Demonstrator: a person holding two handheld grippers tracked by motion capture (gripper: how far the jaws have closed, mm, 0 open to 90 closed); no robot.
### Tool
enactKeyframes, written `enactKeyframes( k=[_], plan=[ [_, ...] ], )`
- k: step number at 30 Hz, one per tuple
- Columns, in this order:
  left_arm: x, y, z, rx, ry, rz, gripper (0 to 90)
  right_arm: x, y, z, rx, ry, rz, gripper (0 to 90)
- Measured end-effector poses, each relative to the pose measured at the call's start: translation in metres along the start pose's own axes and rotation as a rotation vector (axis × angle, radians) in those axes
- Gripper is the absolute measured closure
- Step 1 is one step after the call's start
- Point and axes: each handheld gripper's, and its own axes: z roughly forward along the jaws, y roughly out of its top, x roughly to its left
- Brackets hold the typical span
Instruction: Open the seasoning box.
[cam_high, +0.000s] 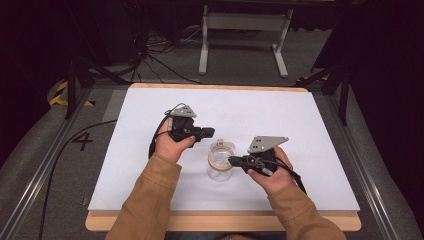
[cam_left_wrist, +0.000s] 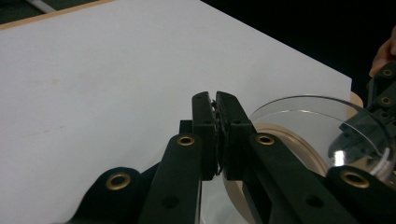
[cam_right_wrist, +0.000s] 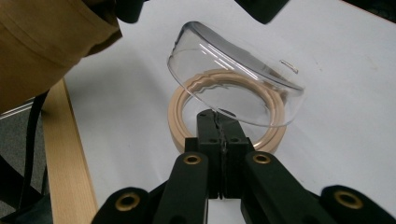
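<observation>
Clear plastic is what I see at the centre: a transparent jar (cam_high: 220, 162) with a tan ring (cam_right_wrist: 227, 110) around its mouth, standing on the white tabletop (cam_high: 300, 125) between my two hands, nearer the front edge than the back. In the right gripper view its wall looks glossy and domed, tilted across the ring.

My right gripper (cam_right_wrist: 219, 122) has its jaws pressed together with no gap between them; the tips sit at the tan ring's near edge, and they look clamped on the jar's rim, though I cannot see the pinched wall itself.

My left gripper (cam_left_wrist: 216, 103) is clenched too, jaws flat against each other, just beside the jar; I cannot tell whether anything lies between them.
</observation>
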Motion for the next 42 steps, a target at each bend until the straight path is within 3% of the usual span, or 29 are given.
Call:
enactKeyframes(
  k=[2,13,20,35,42],
  plan=[
    [-0.001,-0.001,-0.008,0.014,0.022,0.018,85.7,-0.001,0.001,0.000,-0.005,0.002,-0.003,90.0],
    [-0.004,-0.018,-0.036,0.020,0.064,-0.010,85.8,-0.008,0.012,0.001,-0.050,0.015,-0.019,90.0],
    [-0.005,-0.033,-0.057,0.015,0.113,-0.026,85.1,-0.015,0.019,0.002,-0.074,0.018,-0.023,90.0],
    [-0.006,-0.058,-0.091,0.011,0.192,-0.081,84.9,-0.033,0.028,0.019,-0.066,0.018,-0.007,90.0],
    [-0.006,-0.066,-0.099,0.000,0.207,-0.099,84.6,-0.041,0.027,0.026,-0.057,-0.002,0.018,90.0]
  ],
)
